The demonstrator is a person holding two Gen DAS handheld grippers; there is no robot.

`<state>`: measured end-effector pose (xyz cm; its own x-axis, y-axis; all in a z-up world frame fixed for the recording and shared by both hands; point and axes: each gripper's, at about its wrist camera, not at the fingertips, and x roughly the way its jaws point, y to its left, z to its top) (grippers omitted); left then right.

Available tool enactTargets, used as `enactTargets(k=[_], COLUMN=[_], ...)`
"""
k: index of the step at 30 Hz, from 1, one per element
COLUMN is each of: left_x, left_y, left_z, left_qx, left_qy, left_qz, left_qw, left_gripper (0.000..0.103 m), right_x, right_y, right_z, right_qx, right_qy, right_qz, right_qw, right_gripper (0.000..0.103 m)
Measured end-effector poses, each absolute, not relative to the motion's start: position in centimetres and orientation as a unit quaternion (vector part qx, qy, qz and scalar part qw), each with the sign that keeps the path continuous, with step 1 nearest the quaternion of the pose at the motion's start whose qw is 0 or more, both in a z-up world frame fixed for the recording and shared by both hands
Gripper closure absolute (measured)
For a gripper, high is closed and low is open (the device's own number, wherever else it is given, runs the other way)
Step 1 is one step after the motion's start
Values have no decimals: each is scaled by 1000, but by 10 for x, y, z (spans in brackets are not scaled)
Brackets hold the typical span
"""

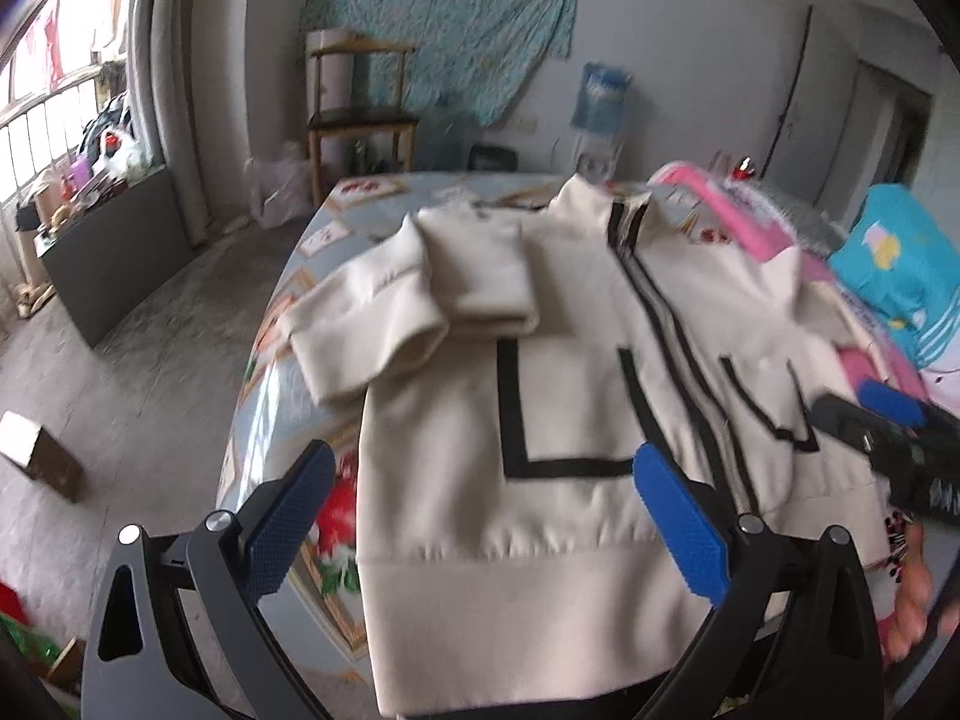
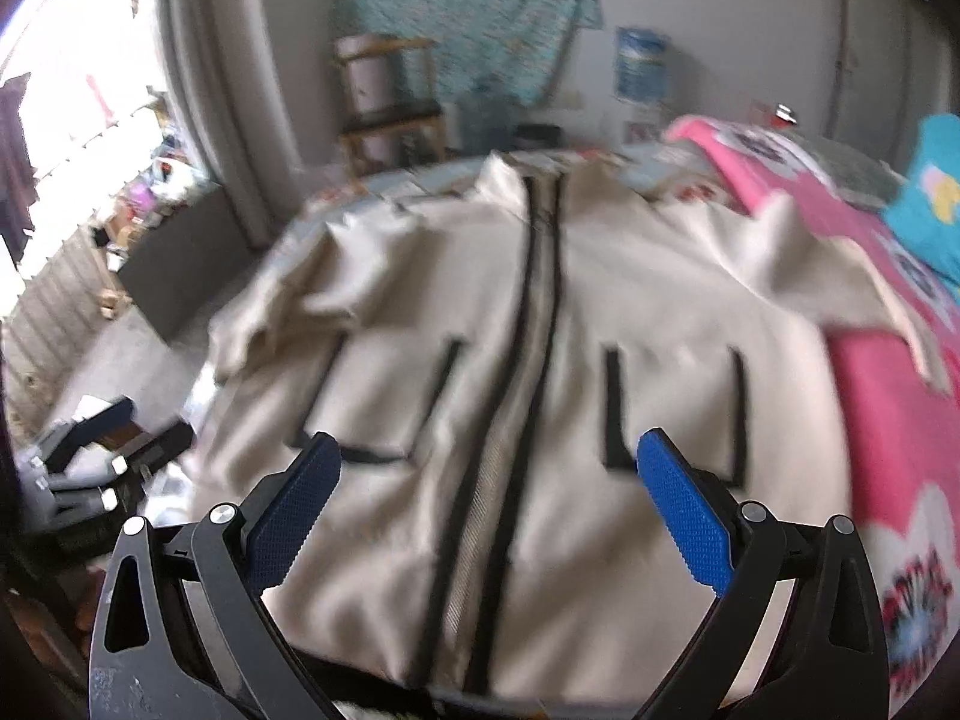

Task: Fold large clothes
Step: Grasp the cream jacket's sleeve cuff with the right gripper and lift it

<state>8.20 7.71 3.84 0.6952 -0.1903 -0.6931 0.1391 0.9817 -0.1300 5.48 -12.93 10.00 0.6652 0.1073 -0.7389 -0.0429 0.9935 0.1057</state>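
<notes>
Two grippers, left gripper (image 1: pixel 483 516) and right gripper (image 2: pixel 489 510), fingers spread, over one cream jacket (image 1: pixel 558 360).

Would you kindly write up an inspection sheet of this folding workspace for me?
Surface: bed with a patterned cover.
Job's things: cream jacket lies front up, black zip closed; one sleeve is folded across the chest.
Clutter: pink garment and turquoise garment beside the jacket.
Grippers: left gripper and right gripper both open, holding nothing, above the hem.
Cables: nothing seen.
Surroundings: wooden shelf, cloth on the wall, cardboard box on the floor.
</notes>
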Motion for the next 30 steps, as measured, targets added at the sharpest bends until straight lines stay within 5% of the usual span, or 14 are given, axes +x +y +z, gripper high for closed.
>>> enactTargets(k=[7,16,21,30], left_x=[98,127,150,177], left_y=[97,89,84,89], left_z=[43,7,-23,-55], left_qx=[-63,-48,-51,-50], left_qy=[384,434,471,513], left_qz=[-80,-83,-74,-47], left_qw=[918,896,877,856], left_gripper=[5,5,5,5], right_x=[133,227,242,255], right_y=[-87,-26,-6,7], right_z=[112,72,34,8], right_qx=[65,168,224,176], right_qy=[423,543,613,644], right_qz=[203,343,365,328], right_qw=[881,748,664,668], right_gripper=[7,8,25,65])
